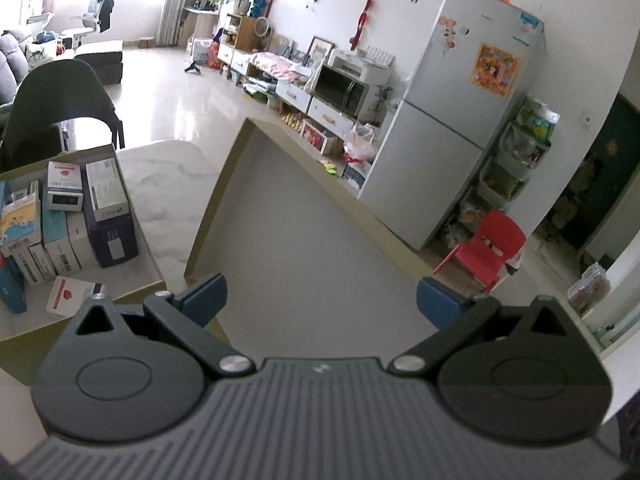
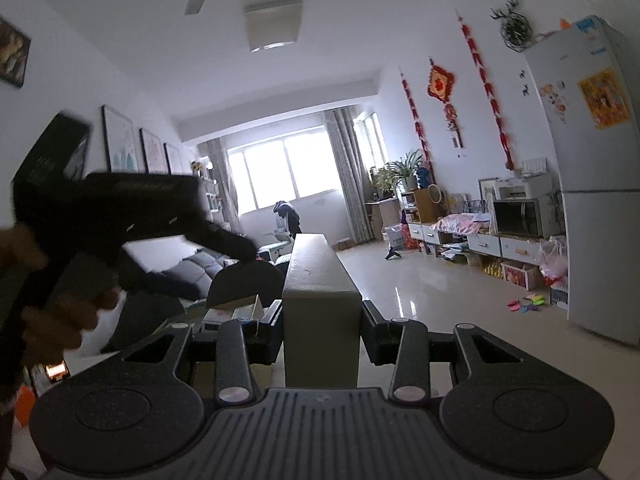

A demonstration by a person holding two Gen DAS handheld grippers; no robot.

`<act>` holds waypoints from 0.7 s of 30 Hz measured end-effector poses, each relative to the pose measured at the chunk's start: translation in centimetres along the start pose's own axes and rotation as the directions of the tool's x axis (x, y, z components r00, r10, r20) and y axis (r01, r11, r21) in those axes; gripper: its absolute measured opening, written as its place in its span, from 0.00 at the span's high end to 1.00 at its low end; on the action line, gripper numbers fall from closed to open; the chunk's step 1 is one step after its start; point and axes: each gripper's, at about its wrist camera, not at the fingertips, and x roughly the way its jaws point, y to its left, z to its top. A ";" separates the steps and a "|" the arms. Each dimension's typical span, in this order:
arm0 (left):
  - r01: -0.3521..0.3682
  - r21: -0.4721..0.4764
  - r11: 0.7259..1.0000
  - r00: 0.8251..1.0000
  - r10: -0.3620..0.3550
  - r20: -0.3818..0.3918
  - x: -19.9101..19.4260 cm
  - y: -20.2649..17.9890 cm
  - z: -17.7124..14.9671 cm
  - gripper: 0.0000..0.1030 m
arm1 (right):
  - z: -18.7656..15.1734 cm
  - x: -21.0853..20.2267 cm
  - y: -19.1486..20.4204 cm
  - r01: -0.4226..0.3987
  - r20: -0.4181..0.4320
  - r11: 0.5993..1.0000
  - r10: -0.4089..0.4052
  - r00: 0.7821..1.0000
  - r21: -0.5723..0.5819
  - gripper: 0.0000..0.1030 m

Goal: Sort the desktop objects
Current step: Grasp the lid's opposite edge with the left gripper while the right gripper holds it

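Note:
A large shallow box lid [image 1: 312,220], beige outside and grey-white inside, hangs tilted above the table in the left wrist view. My left gripper [image 1: 320,300] is open just in front of it, its blue pads [image 1: 204,296] spread wide with nothing pressed between them. The right wrist view shows the same lid [image 2: 320,264] edge-on. My right gripper [image 2: 322,320] is shut on its wall and holds it up. A person's hand [image 2: 56,320] grips the blurred black body of the left tool [image 2: 104,208] at the left. An open cardboard box [image 1: 132,284] at the left holds several small cartons [image 1: 72,216].
The marble tabletop [image 1: 168,184] lies between the carton box and the lid. A dark chair [image 1: 56,100] stands behind the table. To the right stand a fridge [image 1: 460,120] and a red child's chair [image 1: 488,248] on the tiled floor.

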 end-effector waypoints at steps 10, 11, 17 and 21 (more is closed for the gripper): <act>0.010 0.023 1.000 1.000 -0.010 -0.018 0.1 -0.9 0.2 0.08 | 0.2 -0.3 2.9 -0.051 -0.049 0.992 0.046 0.998 -0.114 0.58; 0.009 0.028 1.000 1.000 -0.009 -0.019 0.1 -1.0 0.2 0.08 | 0.1 -0.3 3.1 -0.056 -0.053 0.991 0.050 0.997 -0.120 0.58; -0.001 0.049 0.999 1.000 0.002 -0.030 0.1 -1.3 0.0 0.12 | 0.0 -0.8 4.4 -0.100 -0.072 0.980 0.088 0.993 -0.174 0.57; -0.004 0.048 0.999 0.999 0.006 -0.037 -0.1 -0.8 -0.5 0.22 | -0.1 -1.1 5.6 -0.141 -0.086 0.965 0.125 0.988 -0.222 0.56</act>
